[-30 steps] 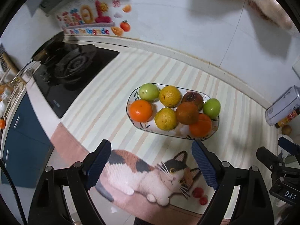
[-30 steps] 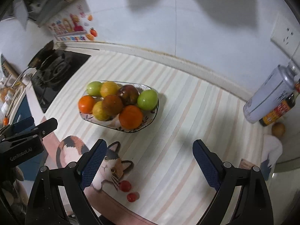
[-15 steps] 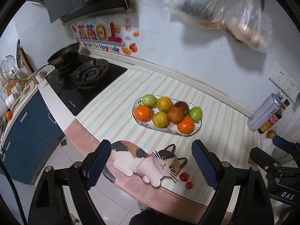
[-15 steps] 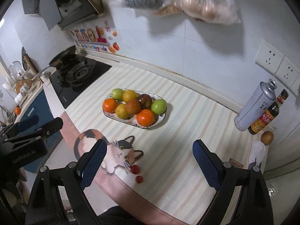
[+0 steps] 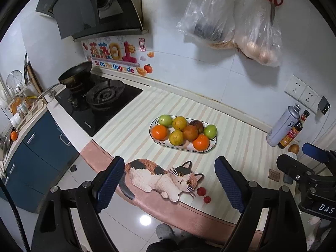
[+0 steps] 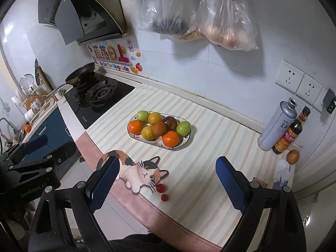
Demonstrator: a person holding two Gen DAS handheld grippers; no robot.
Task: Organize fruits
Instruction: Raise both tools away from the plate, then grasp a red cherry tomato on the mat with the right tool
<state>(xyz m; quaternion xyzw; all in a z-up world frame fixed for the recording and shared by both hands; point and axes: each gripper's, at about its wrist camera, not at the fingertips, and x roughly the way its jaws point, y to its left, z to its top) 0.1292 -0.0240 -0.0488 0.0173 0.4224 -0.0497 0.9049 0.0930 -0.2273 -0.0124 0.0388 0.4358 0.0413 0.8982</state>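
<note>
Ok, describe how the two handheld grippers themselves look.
Both the left gripper and right gripper have black angular frames with silver bolts and blue, dimple-textured finger pads. White lettering marks each body, partly readable. A black cable runs beside the left one.

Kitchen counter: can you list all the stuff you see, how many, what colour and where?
plate: one, white with a pattern, middle of the striped mat.
fruits on the plate: eight; two green, two yellow, two orange, two brownish-red.
small red fruits: two, on the mat beside the cat picture.
spray can: one, silver, right, by the wall.
sauce bottle: one, dark, next to the can.
brown round thing: one, right edge; I cannot tell what it is.
frying pan: one, black, on the stove.
plastic bags: two, clear, hanging on the wall.
left gripper: jaws open, empty.
right gripper: jaws open, empty.
</note>
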